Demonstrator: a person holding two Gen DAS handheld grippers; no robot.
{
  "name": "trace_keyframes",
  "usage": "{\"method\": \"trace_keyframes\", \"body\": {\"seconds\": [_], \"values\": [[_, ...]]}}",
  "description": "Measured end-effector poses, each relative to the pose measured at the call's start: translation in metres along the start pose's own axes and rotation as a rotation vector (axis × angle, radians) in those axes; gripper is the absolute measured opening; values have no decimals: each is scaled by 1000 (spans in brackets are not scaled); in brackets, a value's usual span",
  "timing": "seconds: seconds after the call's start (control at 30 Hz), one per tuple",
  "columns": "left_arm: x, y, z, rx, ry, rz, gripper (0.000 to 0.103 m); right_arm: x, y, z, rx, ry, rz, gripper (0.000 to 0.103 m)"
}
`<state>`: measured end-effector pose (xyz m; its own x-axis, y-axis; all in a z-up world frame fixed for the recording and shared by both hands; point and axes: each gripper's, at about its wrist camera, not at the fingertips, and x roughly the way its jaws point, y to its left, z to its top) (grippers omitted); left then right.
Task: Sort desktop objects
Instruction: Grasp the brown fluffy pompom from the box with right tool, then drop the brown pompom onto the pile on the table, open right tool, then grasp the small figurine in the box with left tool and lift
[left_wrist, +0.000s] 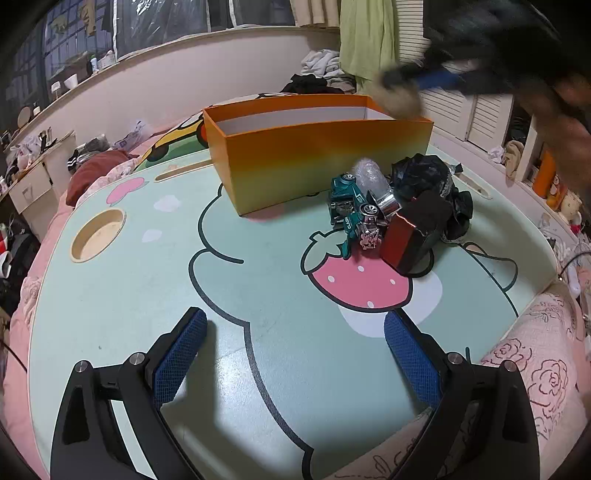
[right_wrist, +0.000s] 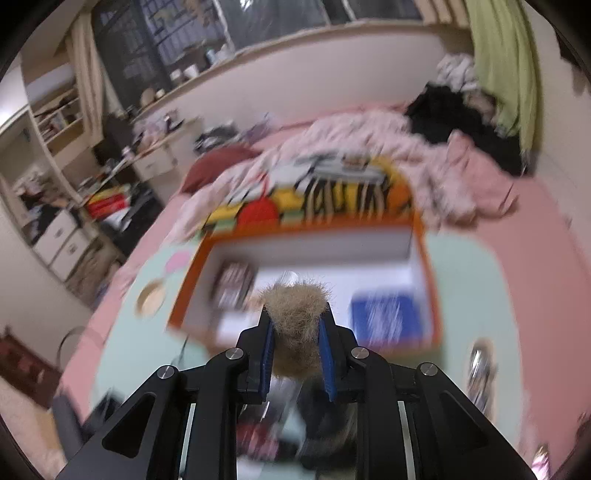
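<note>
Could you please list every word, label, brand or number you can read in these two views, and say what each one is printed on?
White lettering on the teal toy car: present on its side, but upside down and too small to read with certainty.
Dark packet inside the orange box: some print, blurred by motion, unreadable.
Blue item in the same box: white marks, blurred, unreadable.
Nothing else legible in either view.
</note>
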<state>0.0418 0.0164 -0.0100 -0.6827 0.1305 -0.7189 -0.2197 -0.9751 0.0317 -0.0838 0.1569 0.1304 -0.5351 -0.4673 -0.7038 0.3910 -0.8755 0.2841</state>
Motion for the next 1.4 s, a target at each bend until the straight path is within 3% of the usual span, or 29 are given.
{"method": "trace_keyframes", "body": {"seconds": [0.17, 0.23, 0.3, 0.4, 0.53, 0.6, 0.63, 0.67, 0.8, 0.97, 1.0, 1.07, 1.1, 1.17, 1.27, 1.4], "values": [[0, 0, 0, 0, 0, -1, 97, 19, -5, -22, 19, 40, -2, 27], [0, 0, 0, 0, 0, -1, 97, 16, -5, -26, 31, -14, 22, 36], [0, 0, 0, 0, 0, -1, 97, -1, -2, -38, 30, -97, -10, 55], [0, 0, 0, 0, 0, 0, 97, -25, 8, -75, -25, -170, -99, 64], [0, 0, -1, 0, 0, 0, 97, -25, 12, -130, -74, -103, -174, 66], [0, 0, -1, 0, 0, 0, 97, -12, 12, -153, -80, -54, -185, 81], [0, 0, 0, 2, 2, 2, 97, -4, 12, -158, -92, -32, -190, 83], [0, 0, -1, 4, 0, 5, 97, 2, 20, -165, -156, -64, -250, 86], [0, 0, -1, -3, -2, 6, 97, 7, 15, -163, -134, -60, -243, 95], [-1, -1, -1, -10, -4, 12, 96, 7, 13, -164, -128, -63, -247, 96], [-3, 0, -1, -15, -13, 10, 94, 7, 12, -165, -128, -63, -247, 96], [-10, 2, 4, -23, -29, -2, 75, 7, 11, -166, -126, -65, -245, 96], [-15, 3, 11, -18, -31, -15, 71, 7, 12, -165, -126, -64, -246, 96], [-26, 3, 30, 9, -55, -23, 51, 7, 14, -166, -125, -64, -245, 96], [-42, 7, 76, 32, -95, -19, 36, 7, 13, -166, -127, -65, -246, 96], [-21, 18, 149, 27, -6, -109, 35, 6, 14, -167, -126, -65, -245, 96]]}}
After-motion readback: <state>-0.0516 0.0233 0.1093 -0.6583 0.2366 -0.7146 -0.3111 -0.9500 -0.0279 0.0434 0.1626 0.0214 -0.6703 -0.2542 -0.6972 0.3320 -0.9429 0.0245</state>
